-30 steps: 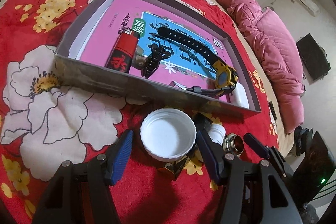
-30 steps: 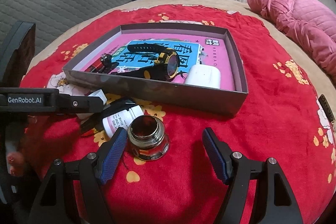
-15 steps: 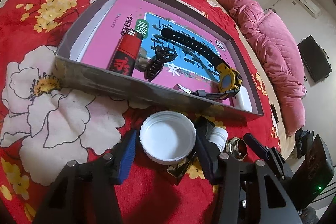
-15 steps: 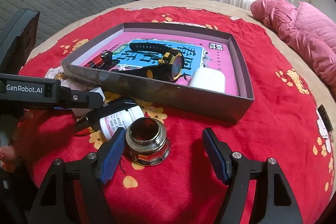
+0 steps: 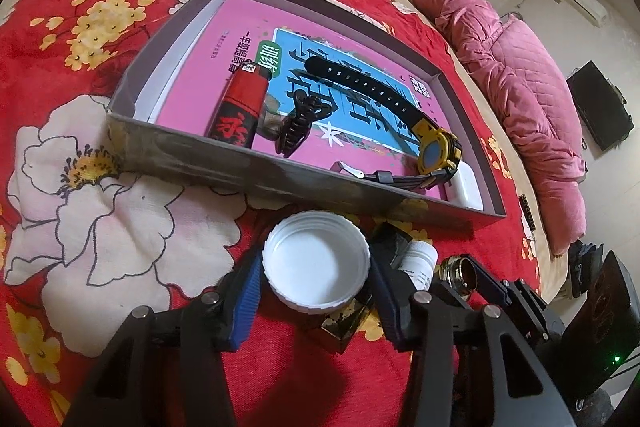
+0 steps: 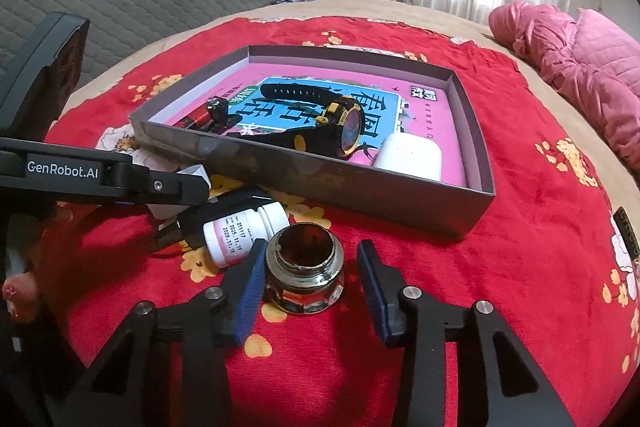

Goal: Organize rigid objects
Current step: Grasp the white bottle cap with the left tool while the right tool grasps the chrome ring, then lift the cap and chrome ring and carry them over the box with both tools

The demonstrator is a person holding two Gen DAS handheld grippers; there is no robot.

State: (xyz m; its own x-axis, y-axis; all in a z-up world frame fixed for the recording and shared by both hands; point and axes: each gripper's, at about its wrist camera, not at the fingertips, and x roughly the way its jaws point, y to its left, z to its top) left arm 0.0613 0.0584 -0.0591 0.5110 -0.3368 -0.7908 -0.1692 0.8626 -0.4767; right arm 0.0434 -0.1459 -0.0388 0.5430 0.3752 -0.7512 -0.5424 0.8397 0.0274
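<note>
Rigid objects sit in two groups on a bed under a red floral blanket [image 6: 520, 267]: four inside one grey shallow box [image 6: 360, 187], four outside along its near wall.

In the box: one black-and-yellow wristwatch [image 5: 434, 151], one red-and-black lighter [image 5: 240, 107] with a red character I can't read, one black hair claw [image 5: 300, 127], one white case [image 6: 410, 157]. All lie on one pink-and-blue book [image 5: 200, 75] with large Chinese print, only partly legible.

Outside: one white lid [image 5: 316, 263], open side up; one glass jar [image 6: 304, 275], no lid, dark inside; one small white pill bottle [image 6: 236, 233] on its side, label digits "251117" and "2025-11-19"; one dark box with gold print [image 5: 344, 323] under the lid, text unreadable.

Left tongs [image 5: 316, 297] closing around the white lid, which sits between the blue pads; can't tell if both pads press it yet. "GenRobot.AI" is printed on that tool's arm in the right view.

Right tongs [image 6: 312, 287] closing, glass jar between them: left pad at the jar's side, right pad apart with a clear gap.

One pink quilt [image 6: 580, 67] lies at the bed's far right.
</note>
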